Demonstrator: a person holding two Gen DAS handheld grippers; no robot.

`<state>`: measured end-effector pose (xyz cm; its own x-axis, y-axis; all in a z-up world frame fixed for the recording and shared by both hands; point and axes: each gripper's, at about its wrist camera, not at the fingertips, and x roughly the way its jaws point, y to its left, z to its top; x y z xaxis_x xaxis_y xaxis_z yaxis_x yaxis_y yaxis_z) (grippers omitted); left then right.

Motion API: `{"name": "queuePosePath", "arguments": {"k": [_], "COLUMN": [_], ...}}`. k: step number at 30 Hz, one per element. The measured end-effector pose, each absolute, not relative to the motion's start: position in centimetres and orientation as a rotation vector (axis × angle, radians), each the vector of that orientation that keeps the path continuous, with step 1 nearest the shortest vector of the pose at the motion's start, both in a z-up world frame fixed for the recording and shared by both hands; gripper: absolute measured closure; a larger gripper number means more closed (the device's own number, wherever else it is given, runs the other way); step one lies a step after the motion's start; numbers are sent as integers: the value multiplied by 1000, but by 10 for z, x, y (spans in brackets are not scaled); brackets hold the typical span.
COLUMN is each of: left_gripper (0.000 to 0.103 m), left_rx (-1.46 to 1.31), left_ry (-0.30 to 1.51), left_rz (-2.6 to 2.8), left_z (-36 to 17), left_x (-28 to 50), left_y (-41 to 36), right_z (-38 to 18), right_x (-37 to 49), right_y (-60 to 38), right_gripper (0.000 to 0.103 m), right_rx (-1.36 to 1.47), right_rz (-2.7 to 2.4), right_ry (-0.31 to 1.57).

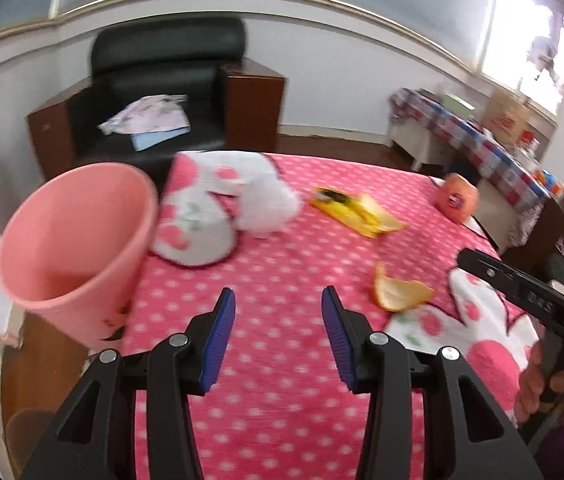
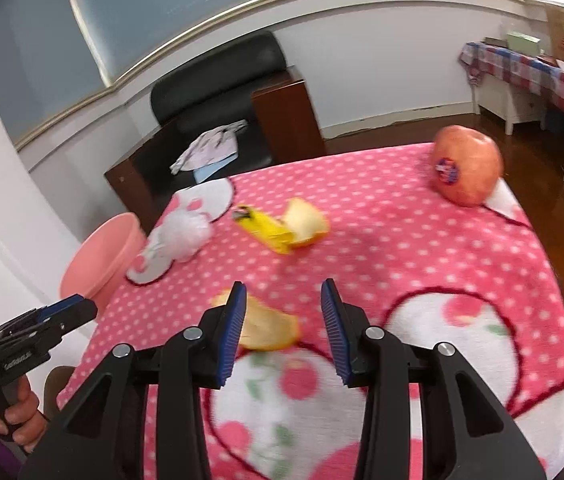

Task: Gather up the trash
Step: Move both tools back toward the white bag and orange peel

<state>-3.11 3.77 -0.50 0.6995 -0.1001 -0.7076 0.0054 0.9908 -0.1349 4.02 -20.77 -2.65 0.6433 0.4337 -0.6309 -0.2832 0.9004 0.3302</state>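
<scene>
- Grippers first: the left gripper (image 1: 278, 322) sits at the bottom centre of its own view with both blue-padded fingers spread wide and nothing between them, above the pink polka-dot blanket (image 1: 282, 280).
- Right gripper (image 2: 283, 322) is likewise spread and pinches nothing; an orange peel piece (image 2: 268, 326) lies on the blanket just beside its left finger, partly hidden by it.
- Pink trash bin (image 1: 74, 248) stands off the blanket's edge at the left of the left wrist view, mouth tilted toward the camera.
- White crumpled tissue (image 1: 270, 206) lies near the bin, in the upper middle of the frame.
- Yellow wrapper (image 2: 264, 230) touches a second peel piece (image 2: 305, 222) at mid-frame.
- Apple (image 2: 465, 170) with a sticker sits at the upper right, well apart from the scraps.
- Black armchair (image 1: 162, 84) stands behind the blanket, with cloths on its seat.
</scene>
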Motion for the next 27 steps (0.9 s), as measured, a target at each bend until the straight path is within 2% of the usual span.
{"name": "queuePosePath", "arguments": {"k": [16,23,25,27], "left_gripper": [59,58,53,53], "left_rx": [-85,-103,-134,-165], "left_ry": [853,836,841,843], "left_rz": [-143,-72,-50,-44], "left_z": [-29,-26,-26,-25], "left_x": [2,15,20,22], "left_y": [-21,0,10,18], "right_z": [-48,-51,-53,-54], "right_x": [63,75,79,81], "right_y": [-247,-240,-237,-236], "right_gripper": [63,64,64,64], "right_rx": [327,348,359,377], "right_rz": [421,445,458,473], "right_ry": [800,810,821,840]}}
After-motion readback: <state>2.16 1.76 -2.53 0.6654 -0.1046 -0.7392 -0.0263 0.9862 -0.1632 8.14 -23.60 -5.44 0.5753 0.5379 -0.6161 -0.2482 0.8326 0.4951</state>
